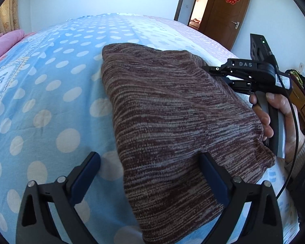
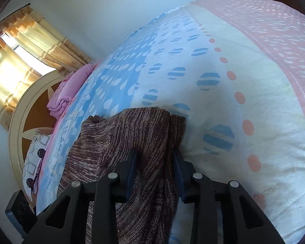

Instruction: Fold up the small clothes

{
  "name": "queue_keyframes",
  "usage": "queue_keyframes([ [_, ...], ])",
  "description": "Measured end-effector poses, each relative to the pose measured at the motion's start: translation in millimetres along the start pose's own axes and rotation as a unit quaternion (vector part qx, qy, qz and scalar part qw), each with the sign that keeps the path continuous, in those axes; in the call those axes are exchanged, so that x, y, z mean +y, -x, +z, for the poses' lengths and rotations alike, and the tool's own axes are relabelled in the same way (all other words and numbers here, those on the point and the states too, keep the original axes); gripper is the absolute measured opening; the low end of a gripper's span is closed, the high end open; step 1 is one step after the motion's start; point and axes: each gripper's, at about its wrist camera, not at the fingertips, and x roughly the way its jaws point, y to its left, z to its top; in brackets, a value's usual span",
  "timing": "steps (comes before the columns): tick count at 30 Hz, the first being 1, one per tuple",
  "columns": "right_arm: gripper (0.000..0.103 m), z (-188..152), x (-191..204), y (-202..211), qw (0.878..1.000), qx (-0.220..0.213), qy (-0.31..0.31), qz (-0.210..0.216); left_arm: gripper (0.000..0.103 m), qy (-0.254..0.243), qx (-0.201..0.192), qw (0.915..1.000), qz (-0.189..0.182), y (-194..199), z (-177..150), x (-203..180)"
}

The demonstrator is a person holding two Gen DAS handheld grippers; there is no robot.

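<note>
A brown-and-grey knitted garment (image 1: pixel 172 122) lies folded on the dotted bedsheet (image 1: pixel 50 101). My left gripper (image 1: pixel 150 164) hangs open over its near-left edge, one finger above the sheet and the other finger (image 1: pixel 213 179) on the knit. A hand holds my right gripper (image 1: pixel 215 74) at the garment's far right edge, where the cloth hides its tips. In the right wrist view the knitted garment (image 2: pixel 144 134) bunches into a raised ridge between the two fingers of my right gripper (image 2: pixel 155 162). The fabric fills the gap, so it is shut on the cloth.
A folded pink quilt (image 2: pixel 71 89) and a patterned pillow (image 2: pixel 36 156) lie at the head of the bed by the round headboard (image 2: pixel 18 122). A brown door (image 1: pixel 223 20) stands open beyond the bed, and a wooden cabinet (image 1: pixel 303 103) is at the right.
</note>
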Motion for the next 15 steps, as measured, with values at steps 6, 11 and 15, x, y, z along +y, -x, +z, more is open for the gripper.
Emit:
queue_keyframes([
  [6,0.022,-7,11,1,0.999,-0.013,0.031,-0.009,0.088,-0.008,-0.005,0.9999,-0.013,-1,2,-4],
  [11,0.02,-11,23,3,0.996,-0.027,0.065,-0.046,0.071,-0.025,-0.01,0.9996,-0.014,3,1,-12],
  [15,0.018,-15,36,10,0.995,-0.035,0.067,-0.072,0.044,-0.032,-0.01,0.9994,0.002,9,0,-18],
])
